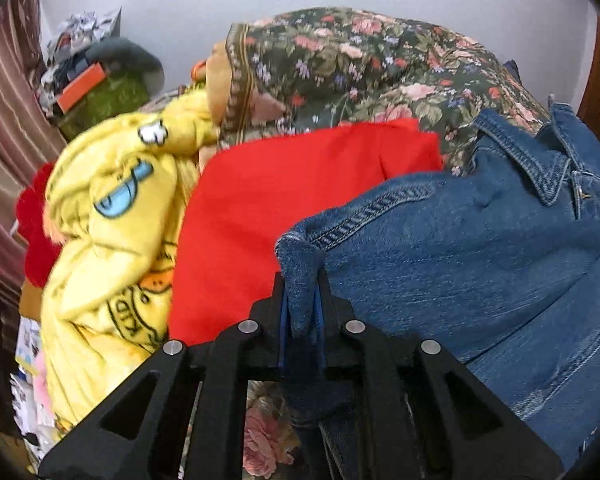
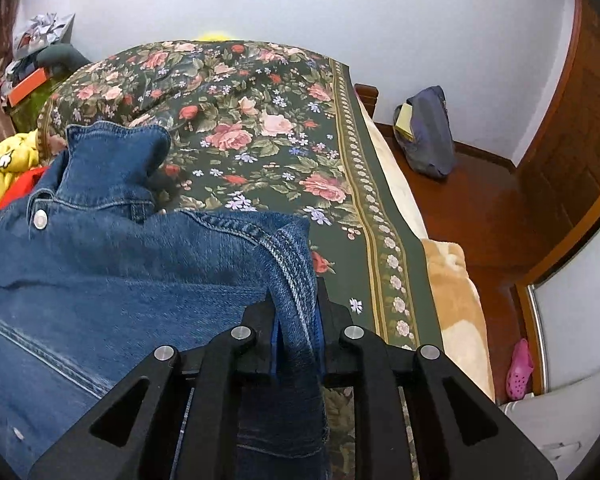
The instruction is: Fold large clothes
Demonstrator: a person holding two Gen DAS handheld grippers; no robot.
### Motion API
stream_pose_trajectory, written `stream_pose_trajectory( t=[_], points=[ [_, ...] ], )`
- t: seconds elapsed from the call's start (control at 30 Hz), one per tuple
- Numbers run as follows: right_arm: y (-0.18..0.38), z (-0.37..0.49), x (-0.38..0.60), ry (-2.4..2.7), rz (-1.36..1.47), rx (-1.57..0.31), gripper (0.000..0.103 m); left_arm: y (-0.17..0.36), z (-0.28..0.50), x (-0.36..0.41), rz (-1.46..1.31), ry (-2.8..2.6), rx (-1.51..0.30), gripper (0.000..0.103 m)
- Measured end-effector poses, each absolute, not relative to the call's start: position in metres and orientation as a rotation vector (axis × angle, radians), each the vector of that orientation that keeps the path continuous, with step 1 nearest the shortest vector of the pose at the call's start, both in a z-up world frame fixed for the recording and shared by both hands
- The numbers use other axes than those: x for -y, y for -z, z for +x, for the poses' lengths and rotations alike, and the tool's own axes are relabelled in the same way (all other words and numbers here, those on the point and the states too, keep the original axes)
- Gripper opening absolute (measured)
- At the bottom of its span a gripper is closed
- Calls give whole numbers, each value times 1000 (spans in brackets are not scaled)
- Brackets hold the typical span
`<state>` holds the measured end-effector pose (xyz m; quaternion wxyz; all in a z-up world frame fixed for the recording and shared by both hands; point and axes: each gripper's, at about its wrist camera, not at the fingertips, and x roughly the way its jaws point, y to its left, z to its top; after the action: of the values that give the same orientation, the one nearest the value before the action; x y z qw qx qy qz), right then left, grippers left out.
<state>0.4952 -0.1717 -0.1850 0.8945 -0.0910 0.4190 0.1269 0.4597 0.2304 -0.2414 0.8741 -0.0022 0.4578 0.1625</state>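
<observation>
**Denim jacket held over the floral bed, pinched at both ends**

A pale wall backs a bed (image 2: pixel 384 184) covered by a dark green floral bedspread (image 2: pixel 260 128) whose patterned border runs along its right edge. Beyond that edge a cream and tan blanket (image 2: pixel 452 292) hangs down the side, and past it lies reddish wooden floor (image 2: pixel 484 200) with a blue-grey bag (image 2: pixel 428 132) against the wall and a pink clog (image 2: pixel 520 368) near a mirror frame. The right half of the bedspread is bare flowered cloth.

The left claw (image 1: pixel 302 280) is closed on a folded corner of the denim jacket (image 1: pixel 480 248); the cloth is bunched between its fingers and hangs down through them. The right claw (image 2: pixel 296 292) is likewise clamped on the opposite stitched corner of the same jacket, with a strip of denim trailing below. The jacket stretches between the two claws, its collar and a metal button (image 2: pixel 40 218) turned toward the far side of the bed.

On the left side of the bed the room is crowded: a red garment (image 1: pixel 284 216) lies just beside the jacket's left edge, a yellow printed fleece (image 1: pixel 116 220) is heaped beyond it, and a pile of clutter (image 1: pixel 96 68) sits in the far corner beside a striped curtain (image 1: pixel 4 128)
</observation>
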Motion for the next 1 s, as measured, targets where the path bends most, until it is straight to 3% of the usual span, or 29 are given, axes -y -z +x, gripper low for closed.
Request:
stream_pose_trajectory(
  t=[0.27,0.33,0.4,0.53,0.6,0.67,0.7,0.77,1.0],
  points=[
    [177,481,178,-238,-214,-878,20,235,448,-227,19,-342,-977,20],
    [174,478,179,-233,-216,-885,21,230,442,-226,23,-340,-980,28],
    [167,469,180,-245,-218,-887,21,221,433,-225,21,-341,-965,44],
    [152,447,181,-259,-243,-864,23,198,413,-218,29,-321,-920,53],
    [142,434,183,-263,-246,-848,35,185,400,-215,19,-302,-904,63],
    [134,421,185,-263,-240,-827,59,174,386,-212,10,-286,-893,75],
    [127,411,186,-256,-238,-805,63,170,381,-210,11,-283,-894,85],
    [118,393,187,-235,-256,-772,73,162,368,-205,30,-279,-902,90],
    [107,348,187,-241,-295,-752,79,160,318,-192,74,-235,-956,90]
  ],
)
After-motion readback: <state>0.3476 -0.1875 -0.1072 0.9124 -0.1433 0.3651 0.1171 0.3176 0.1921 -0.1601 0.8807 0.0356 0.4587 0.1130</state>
